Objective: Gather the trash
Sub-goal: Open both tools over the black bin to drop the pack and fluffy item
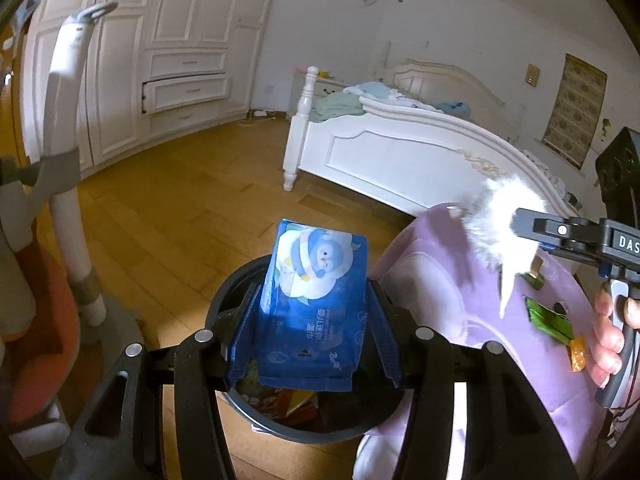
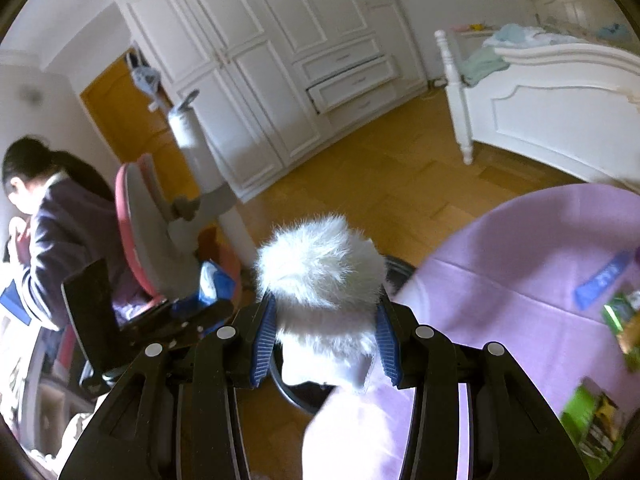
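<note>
Directly beneath the left claw (image 1: 316, 320), gripping a blue wipes pack (image 1: 316, 296), sits the black bin (image 1: 240, 404), already holding scraps. Right claw (image 2: 326, 336) clamps a white fluffy tuft (image 2: 320, 276). Wrappers (image 1: 550, 318) remain on the table (image 1: 440, 272).

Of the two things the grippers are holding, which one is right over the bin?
The blue wipes pack in the left gripper sits over the black bin; the white fluffy ball in the right gripper is beside it.

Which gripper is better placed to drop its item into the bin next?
Left. The left gripper holds the blue wipes pack directly over the black bin. The right gripper, holding white fluff, sits nearer the purple table.
</note>
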